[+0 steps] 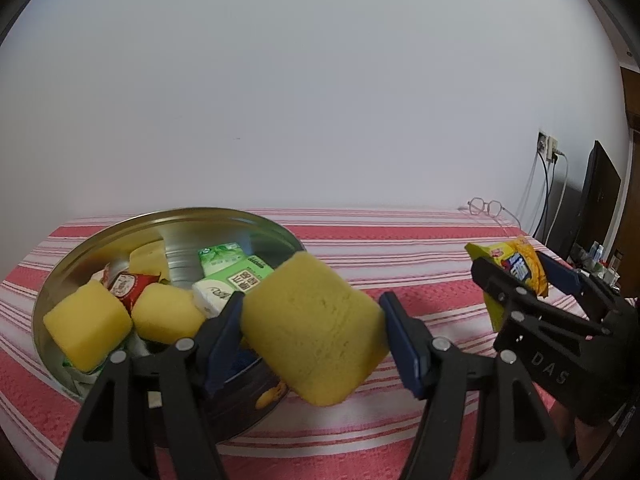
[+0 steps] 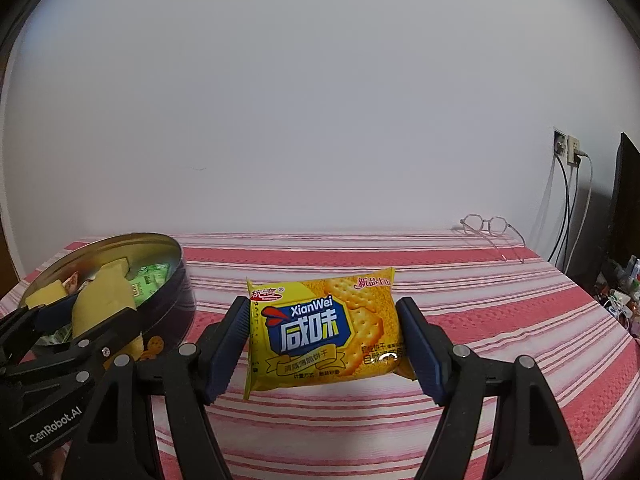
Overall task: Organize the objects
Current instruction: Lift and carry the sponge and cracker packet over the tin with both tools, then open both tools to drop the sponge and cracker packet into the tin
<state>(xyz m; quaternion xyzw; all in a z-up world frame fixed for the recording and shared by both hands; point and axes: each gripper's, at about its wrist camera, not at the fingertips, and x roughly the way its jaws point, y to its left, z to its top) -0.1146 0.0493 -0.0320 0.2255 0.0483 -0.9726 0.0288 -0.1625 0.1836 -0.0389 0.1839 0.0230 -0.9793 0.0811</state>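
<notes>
My left gripper (image 1: 312,328) is shut on a yellow sponge cake (image 1: 312,328) and holds it in the air just right of the round metal tin (image 1: 224,216). The tin holds more yellow cakes (image 1: 88,324), a red snack packet (image 1: 128,288) and a green-and-white packet (image 1: 232,272). My right gripper (image 2: 322,336) is shut on a yellow XianWei cracker packet (image 2: 324,328) above the striped cloth. The right gripper and its packet (image 1: 516,268) also show at the right of the left wrist view. The tin (image 2: 176,264) and the left gripper (image 2: 100,312) show at the left of the right wrist view.
A red and white striped cloth (image 2: 500,320) covers the table. Eyeglasses (image 2: 492,228) lie at the far right edge by the wall. Wall sockets with cables (image 2: 568,152), a dark monitor (image 2: 628,200) and small clutter stand beyond the table's right side.
</notes>
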